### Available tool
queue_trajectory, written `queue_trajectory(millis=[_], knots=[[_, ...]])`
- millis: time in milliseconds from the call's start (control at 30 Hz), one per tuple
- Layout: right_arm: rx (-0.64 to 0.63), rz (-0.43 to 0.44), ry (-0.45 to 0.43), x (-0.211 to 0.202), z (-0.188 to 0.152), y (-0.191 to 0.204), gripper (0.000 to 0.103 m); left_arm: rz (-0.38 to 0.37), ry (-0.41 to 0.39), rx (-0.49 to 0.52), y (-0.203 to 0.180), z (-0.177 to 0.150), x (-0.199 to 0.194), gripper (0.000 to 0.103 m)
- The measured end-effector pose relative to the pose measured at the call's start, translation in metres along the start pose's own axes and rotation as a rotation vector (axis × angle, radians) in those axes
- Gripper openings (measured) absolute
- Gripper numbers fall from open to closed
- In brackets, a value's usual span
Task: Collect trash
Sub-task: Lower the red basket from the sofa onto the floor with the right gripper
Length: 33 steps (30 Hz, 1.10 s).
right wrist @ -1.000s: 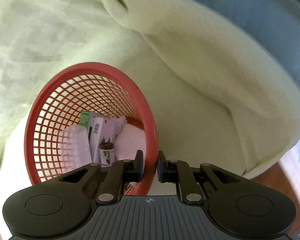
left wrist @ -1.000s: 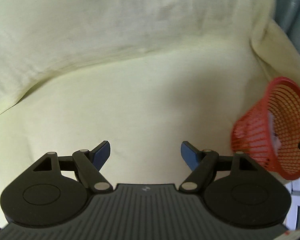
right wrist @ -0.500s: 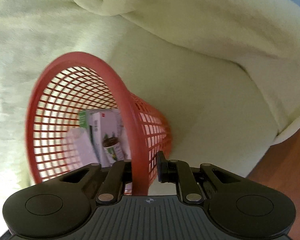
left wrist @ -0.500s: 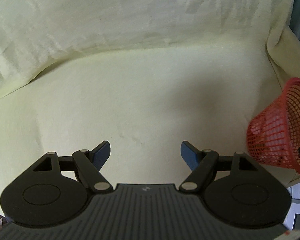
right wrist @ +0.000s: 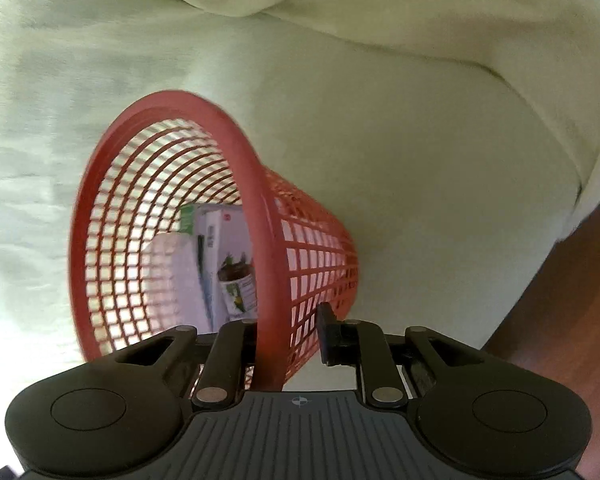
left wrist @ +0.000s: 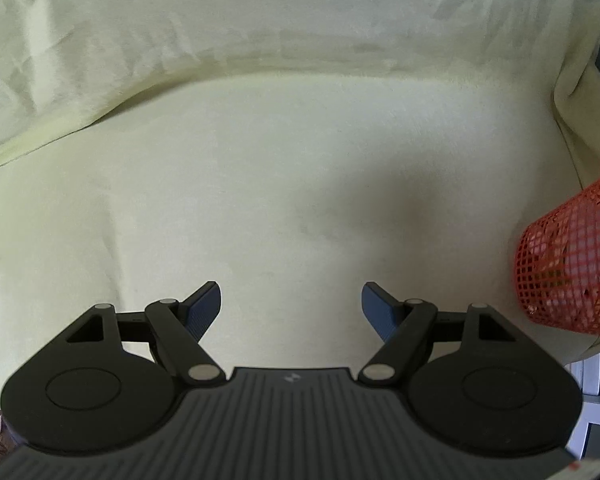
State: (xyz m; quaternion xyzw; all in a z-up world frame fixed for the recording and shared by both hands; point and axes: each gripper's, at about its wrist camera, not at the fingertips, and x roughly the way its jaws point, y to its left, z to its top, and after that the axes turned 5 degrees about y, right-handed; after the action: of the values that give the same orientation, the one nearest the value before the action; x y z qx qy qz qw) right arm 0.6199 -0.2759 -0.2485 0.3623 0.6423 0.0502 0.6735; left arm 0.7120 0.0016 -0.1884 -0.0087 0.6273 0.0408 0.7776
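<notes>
A red mesh basket (right wrist: 172, 98) rests tilted on a sofa seat under a pale yellow-green cover (right wrist: 420, 160). Inside it lie a white box (right wrist: 224, 240), a small labelled jar (right wrist: 240, 288) and a pale plastic piece (right wrist: 172, 276). My right gripper (right wrist: 286, 328) straddles the basket's near rim. One finger is inside and the other stands off the outer wall with a gap, so it is open. In the left wrist view the basket (left wrist: 572, 260) sits at the far right edge. My left gripper (left wrist: 292, 304) is open and empty over the bare seat cover (left wrist: 280, 180).
The sofa back (left wrist: 260, 20) rises behind the seat and a covered armrest (right wrist: 500, 40) stands beside the basket. Brown wooden floor (right wrist: 560, 340) shows past the seat's edge. White furniture (left wrist: 596, 380) is at the lower right of the left wrist view.
The right gripper's fingers have spread apart from their tight hold on the basket rim. The basket has tipped and shifted towards the seat's right edge. The left gripper has drifted left, still open.
</notes>
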Motion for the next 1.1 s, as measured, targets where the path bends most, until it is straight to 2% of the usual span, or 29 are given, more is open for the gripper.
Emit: queue_trajectory(millis=[100,200,300,367,400,467,567,667,900,1100], knots=[[0.004,-0.003,0.018,0.026,-0.016,0.019,0.014,0.013,0.014,-0.003,0.015,-0.007,0.0,0.074],[-0.095,0.003,0.07,0.061,-0.031,0.055,0.017,0.028,0.006,-0.014,0.032,-0.013,-0.005,0.074],[0.008,0.145,0.114,0.064,-0.039,0.041,0.016,0.052,0.013,-0.043,0.051,-0.021,-0.009,0.074],[0.009,0.219,0.122,0.055,-0.046,0.027,0.015,0.057,0.015,-0.07,0.062,-0.025,-0.009,0.074],[0.019,0.226,0.122,0.055,-0.051,0.023,0.014,0.059,0.017,-0.077,0.066,-0.026,-0.009,0.074],[0.042,0.198,0.153,0.073,-0.059,0.028,0.012,0.061,0.027,-0.094,0.07,-0.029,-0.008,0.074],[-0.091,0.096,0.194,0.101,-0.07,0.06,0.016,0.039,0.017,-0.103,0.072,-0.034,-0.012,0.074],[-0.164,0.022,0.172,0.103,-0.079,0.076,0.016,0.035,0.01,-0.093,0.083,-0.039,-0.011,0.074],[-0.159,-0.052,0.146,0.089,-0.102,0.084,0.016,-0.007,0.022,-0.091,0.104,-0.058,-0.005,0.074],[-0.117,-0.062,0.091,0.101,-0.097,0.104,0.016,-0.034,0.039,-0.046,0.118,-0.086,-0.008,0.074]])
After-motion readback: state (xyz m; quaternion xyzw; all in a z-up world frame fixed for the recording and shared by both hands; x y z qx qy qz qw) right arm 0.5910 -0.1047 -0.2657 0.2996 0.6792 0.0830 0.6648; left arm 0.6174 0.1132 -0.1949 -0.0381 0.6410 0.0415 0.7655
